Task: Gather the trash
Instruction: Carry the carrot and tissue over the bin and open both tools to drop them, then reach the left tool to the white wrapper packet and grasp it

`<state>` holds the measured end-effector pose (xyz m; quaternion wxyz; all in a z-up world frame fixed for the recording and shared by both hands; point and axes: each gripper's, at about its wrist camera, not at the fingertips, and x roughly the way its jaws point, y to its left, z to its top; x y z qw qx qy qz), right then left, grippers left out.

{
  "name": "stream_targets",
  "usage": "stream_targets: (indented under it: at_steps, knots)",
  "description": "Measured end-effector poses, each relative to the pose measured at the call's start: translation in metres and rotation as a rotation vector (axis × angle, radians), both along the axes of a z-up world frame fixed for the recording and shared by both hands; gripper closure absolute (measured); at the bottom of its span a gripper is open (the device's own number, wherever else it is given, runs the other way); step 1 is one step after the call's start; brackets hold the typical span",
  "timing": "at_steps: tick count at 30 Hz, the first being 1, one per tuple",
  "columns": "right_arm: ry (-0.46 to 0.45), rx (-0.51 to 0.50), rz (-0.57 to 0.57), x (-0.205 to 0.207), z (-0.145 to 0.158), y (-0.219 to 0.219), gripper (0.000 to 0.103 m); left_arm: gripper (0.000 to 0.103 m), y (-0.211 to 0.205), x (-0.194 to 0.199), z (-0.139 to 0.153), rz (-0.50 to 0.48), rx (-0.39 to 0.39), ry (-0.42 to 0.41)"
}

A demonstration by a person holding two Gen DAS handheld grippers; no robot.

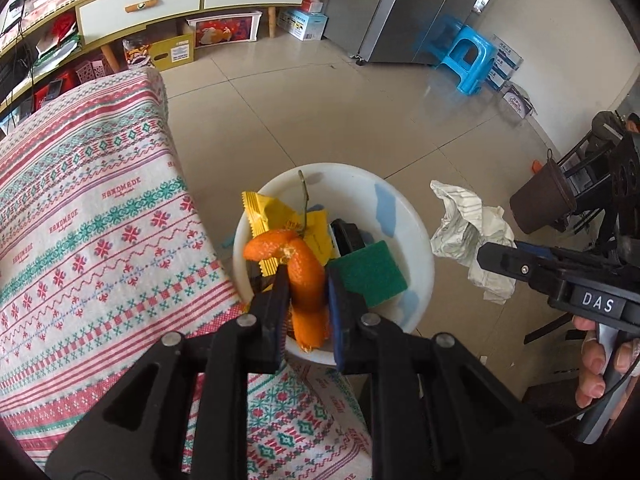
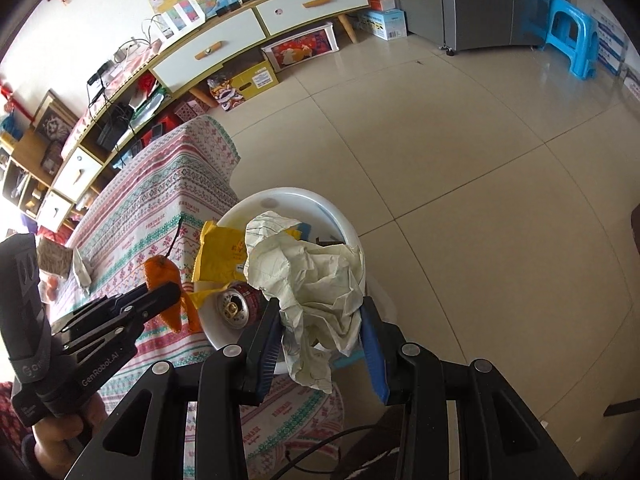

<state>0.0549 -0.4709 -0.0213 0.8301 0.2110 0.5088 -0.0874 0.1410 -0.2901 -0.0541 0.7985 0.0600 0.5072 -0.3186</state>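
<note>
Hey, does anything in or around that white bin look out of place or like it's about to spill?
The yellow wrapper pokes up over the white bin's rim rather than lying inside. Nothing has spilled on the floor. The left gripper holds orange peel; the right gripper holds crumpled paper.

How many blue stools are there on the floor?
1. The blue stool stands on the tile floor beside the grey fridge; the right wrist view shows the same stool. Another could be hidden out of view.
</note>
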Motion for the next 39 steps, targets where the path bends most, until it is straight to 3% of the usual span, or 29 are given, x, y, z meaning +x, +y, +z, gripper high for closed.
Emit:
stream_targets:
  at_steps: [5,11,20,23,39]
  knots:
    - [0.0,0.0,0.001,0.003,0.0,0.003,0.064,0.044,0.006,-0.001,0.004,0.038,0.011,-0.04]
    - [0.009,-0.006,-0.001,0.005,-0.002,0.004,0.064,0.033,0.033,-0.001,0.007,0.072,0.018,-0.055]
    - [-0.011,-0.019,0.006,0.019,0.001,0.015,0.059,0.022,0.074,-0.004,0.007,0.126,0.049,-0.072]
    - [-0.021,0.006,0.004,0.025,0.0,0.021,0.028,0.019,0.085,-0.005,0.007,0.15,0.074,-0.08]
    - [0.018,-0.068,0.11,0.043,-0.004,0.075,0.025,0.016,0.148,0.003,0.005,0.242,0.152,-0.09]
